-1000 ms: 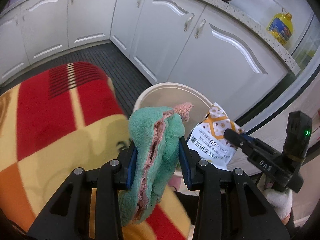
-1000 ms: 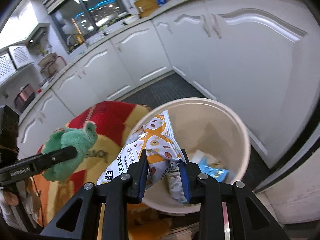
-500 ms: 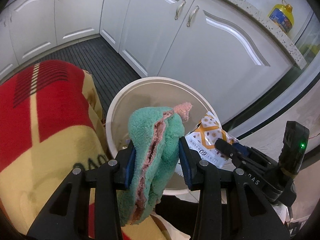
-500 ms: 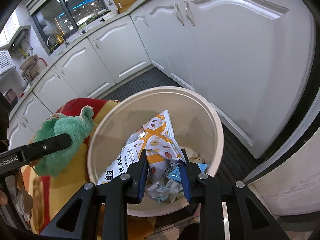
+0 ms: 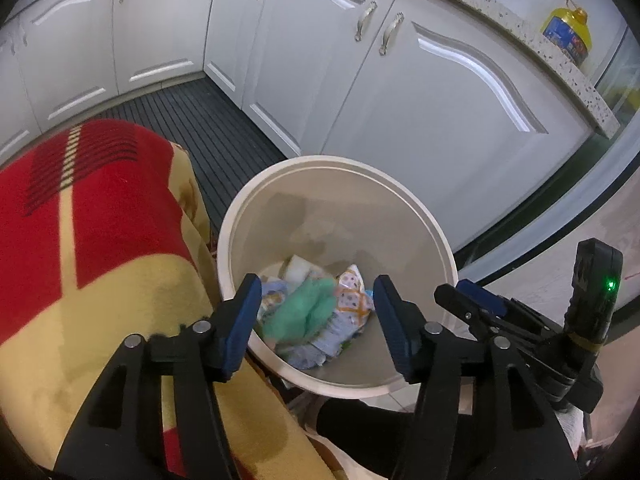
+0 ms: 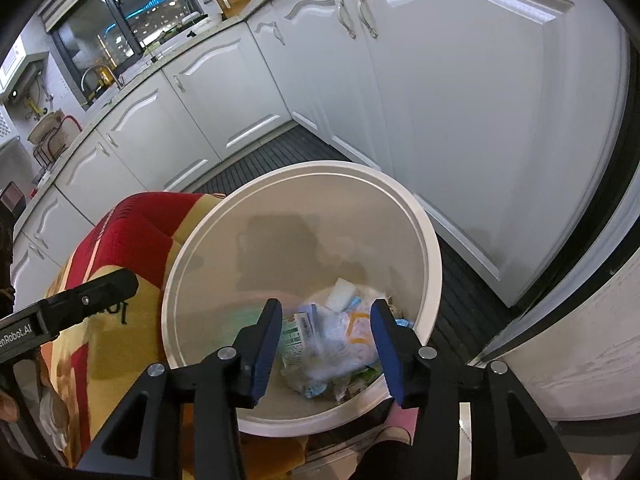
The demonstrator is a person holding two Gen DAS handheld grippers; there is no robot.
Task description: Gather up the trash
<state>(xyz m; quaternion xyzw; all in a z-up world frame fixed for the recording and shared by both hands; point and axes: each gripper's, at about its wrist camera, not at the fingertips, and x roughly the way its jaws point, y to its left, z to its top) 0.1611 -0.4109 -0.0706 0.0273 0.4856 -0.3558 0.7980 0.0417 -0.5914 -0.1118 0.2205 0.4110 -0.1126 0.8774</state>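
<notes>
left hand-held gripper (image 5: pixel 316 316): hanging over the bin, jaws just been opening, nothing between them now
right hand-held gripper (image 6: pixel 325 344): same deal, jaws spreading, empty
green cloth (image 5: pixel 304 312): lying down in the bin on the pile
snack bag (image 6: pixel 340 344): sitting inside too, blurry
trash bin (image 5: pixel 240 216): sitting just beside the red-and-yellow blanket (image 5: pixel 80 240)

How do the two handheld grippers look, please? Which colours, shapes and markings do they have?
The left gripper and the right gripper look alike: black angular frames with triangular cutouts, silver round bolts, and blue ribbed pads on both fingers. White lettering marks a finger's side. The right gripper's black camera block shows a green light.
</notes>
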